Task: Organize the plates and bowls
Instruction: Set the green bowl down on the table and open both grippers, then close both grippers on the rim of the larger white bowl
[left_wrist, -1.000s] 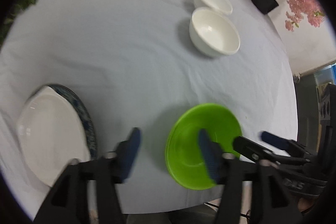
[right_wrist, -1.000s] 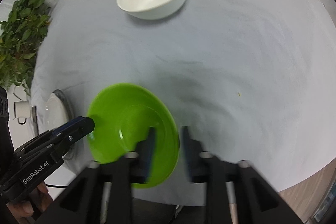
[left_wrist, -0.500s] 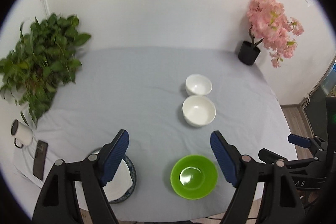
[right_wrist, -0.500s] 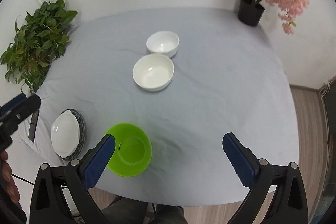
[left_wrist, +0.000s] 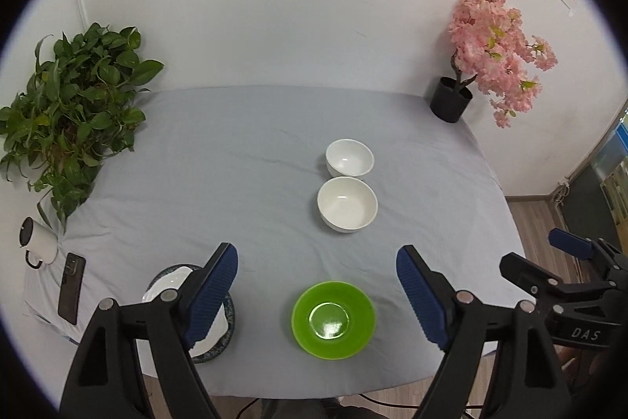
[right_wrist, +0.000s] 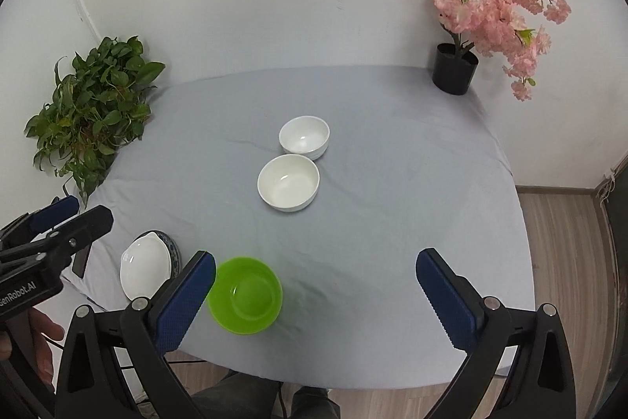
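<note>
A green bowl [left_wrist: 333,320] sits near the front edge of the grey-clothed table [left_wrist: 235,183]; it also shows in the right wrist view [right_wrist: 245,295]. Two white bowls stand in the middle: a larger one [left_wrist: 347,205] [right_wrist: 288,182] and a smaller one [left_wrist: 349,158] [right_wrist: 304,137] behind it. A white plate [left_wrist: 172,295] [right_wrist: 144,268] lies on a blue-rimmed plate at the front left. My left gripper [left_wrist: 318,295] is open and empty, held high above the front edge. My right gripper [right_wrist: 316,301] is open and empty, also raised.
A green leafy plant [left_wrist: 70,112] stands at the back left, a pink flowering plant in a black pot [left_wrist: 451,101] at the back right. A white mug [left_wrist: 37,242] and a dark phone [left_wrist: 72,287] lie at the left edge.
Both grippers pulled up and back from the green bowl, which stays on the table. The right gripper went from nearly shut at its rim to wide open.
</note>
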`<act>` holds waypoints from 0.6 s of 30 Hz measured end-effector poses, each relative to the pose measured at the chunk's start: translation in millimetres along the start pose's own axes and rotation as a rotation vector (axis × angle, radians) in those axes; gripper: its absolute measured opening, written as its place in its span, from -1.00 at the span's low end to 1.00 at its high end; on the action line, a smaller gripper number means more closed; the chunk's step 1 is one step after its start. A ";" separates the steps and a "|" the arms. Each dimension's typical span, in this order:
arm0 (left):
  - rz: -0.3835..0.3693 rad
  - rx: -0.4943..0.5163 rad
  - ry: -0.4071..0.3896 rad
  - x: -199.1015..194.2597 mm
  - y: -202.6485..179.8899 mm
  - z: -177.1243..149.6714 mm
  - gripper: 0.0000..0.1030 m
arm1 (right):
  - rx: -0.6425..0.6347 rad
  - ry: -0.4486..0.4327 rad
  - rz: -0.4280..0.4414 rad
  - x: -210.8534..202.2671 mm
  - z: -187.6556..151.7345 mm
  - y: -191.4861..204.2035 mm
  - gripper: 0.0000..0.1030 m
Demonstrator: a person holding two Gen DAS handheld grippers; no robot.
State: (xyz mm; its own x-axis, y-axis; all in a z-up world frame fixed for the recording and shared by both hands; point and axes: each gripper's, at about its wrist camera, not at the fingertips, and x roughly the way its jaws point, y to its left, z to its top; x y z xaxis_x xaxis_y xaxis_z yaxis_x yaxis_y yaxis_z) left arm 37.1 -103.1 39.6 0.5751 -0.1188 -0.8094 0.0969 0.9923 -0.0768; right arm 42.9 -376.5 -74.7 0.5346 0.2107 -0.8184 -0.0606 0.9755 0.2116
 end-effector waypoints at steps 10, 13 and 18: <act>-0.087 -0.060 0.074 38.0 28.8 31.3 0.61 | -0.001 0.038 0.029 28.0 19.1 14.5 1.00; -0.116 -0.046 0.052 48.6 35.6 44.6 0.61 | -0.025 0.050 0.033 44.3 38.8 18.5 1.00; -0.126 -0.015 0.053 82.8 50.3 77.4 0.61 | -0.050 0.070 0.048 73.8 77.8 24.6 1.00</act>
State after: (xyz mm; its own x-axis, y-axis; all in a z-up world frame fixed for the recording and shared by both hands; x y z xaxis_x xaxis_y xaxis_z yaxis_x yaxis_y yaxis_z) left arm 152.4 -65.7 13.7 0.5154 -0.2407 -0.8225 0.1529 0.9702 -0.1881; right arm 146.5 -341.9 -88.4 0.4700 0.2594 -0.8437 -0.1276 0.9658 0.2258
